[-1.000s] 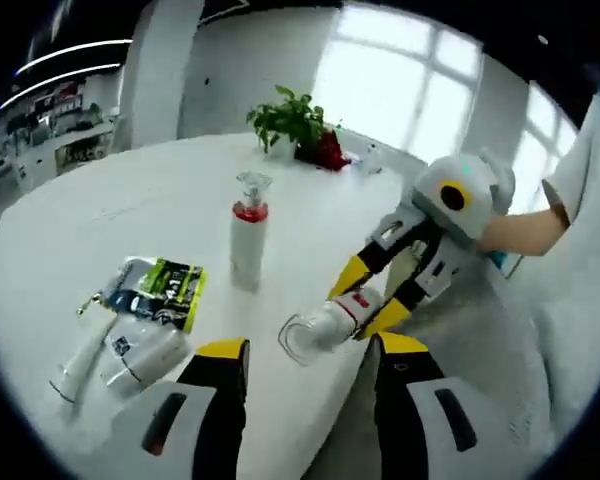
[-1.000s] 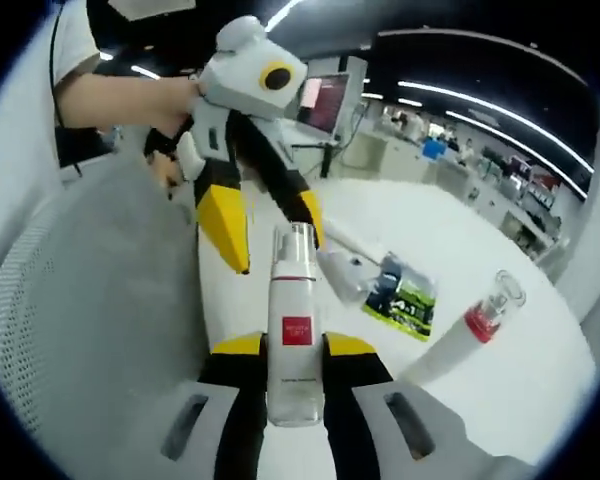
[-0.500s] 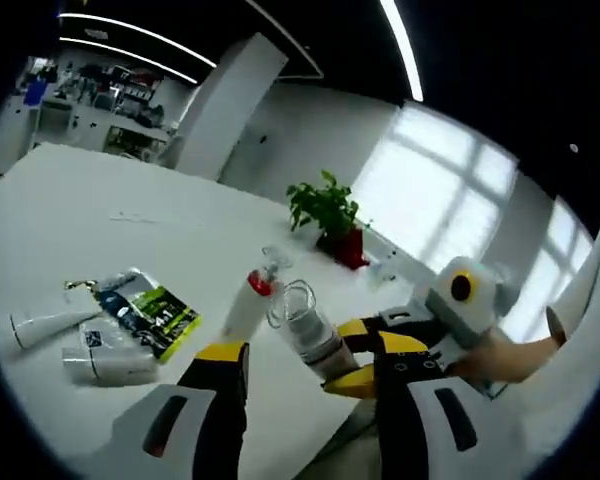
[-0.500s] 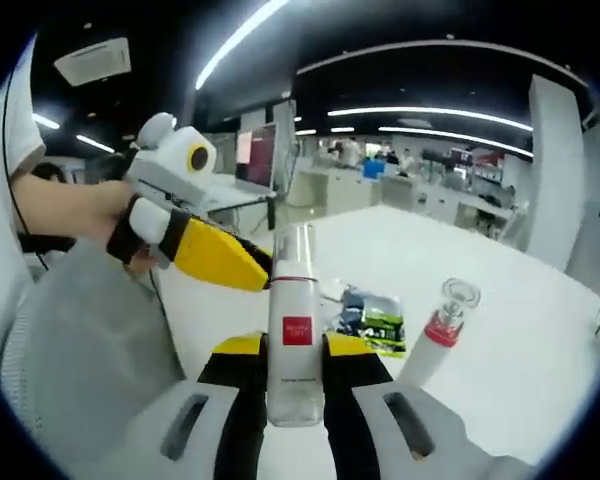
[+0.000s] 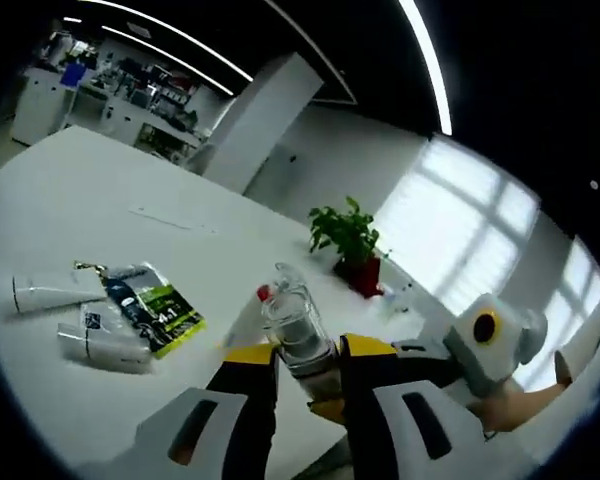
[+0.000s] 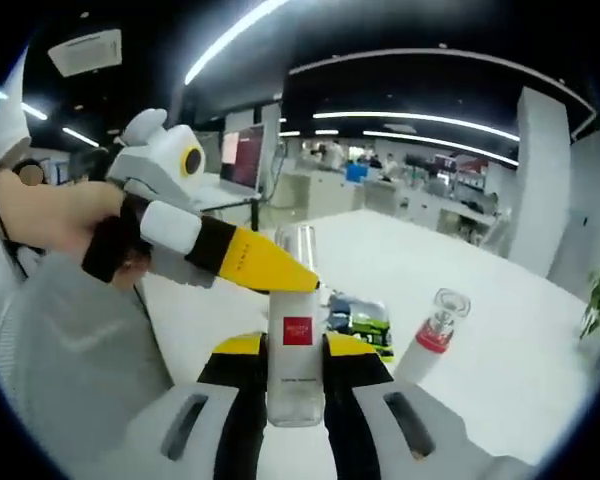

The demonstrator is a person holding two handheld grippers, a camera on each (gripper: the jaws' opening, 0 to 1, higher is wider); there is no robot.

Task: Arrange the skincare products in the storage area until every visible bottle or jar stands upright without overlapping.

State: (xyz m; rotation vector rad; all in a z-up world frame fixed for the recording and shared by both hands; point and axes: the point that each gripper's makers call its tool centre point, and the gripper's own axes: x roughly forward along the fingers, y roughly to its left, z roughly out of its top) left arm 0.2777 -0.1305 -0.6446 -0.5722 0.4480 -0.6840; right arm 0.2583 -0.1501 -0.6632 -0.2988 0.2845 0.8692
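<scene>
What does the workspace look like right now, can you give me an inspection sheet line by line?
Surface: white table, mostly bare.
Job's things: clear-capped bottle with a red label, held above the table; red-collared bottle standing upright; white tube and white bottle lying flat.
Clutter: green-and-black sachet beside the lying items.
Grippers: right gripper shut on the clear-capped bottle; left gripper has its jaws around the same bottle, contact unclear.
Cables: nothing seen.
Surroundings: potted plant, bright windows, office desks behind.
</scene>
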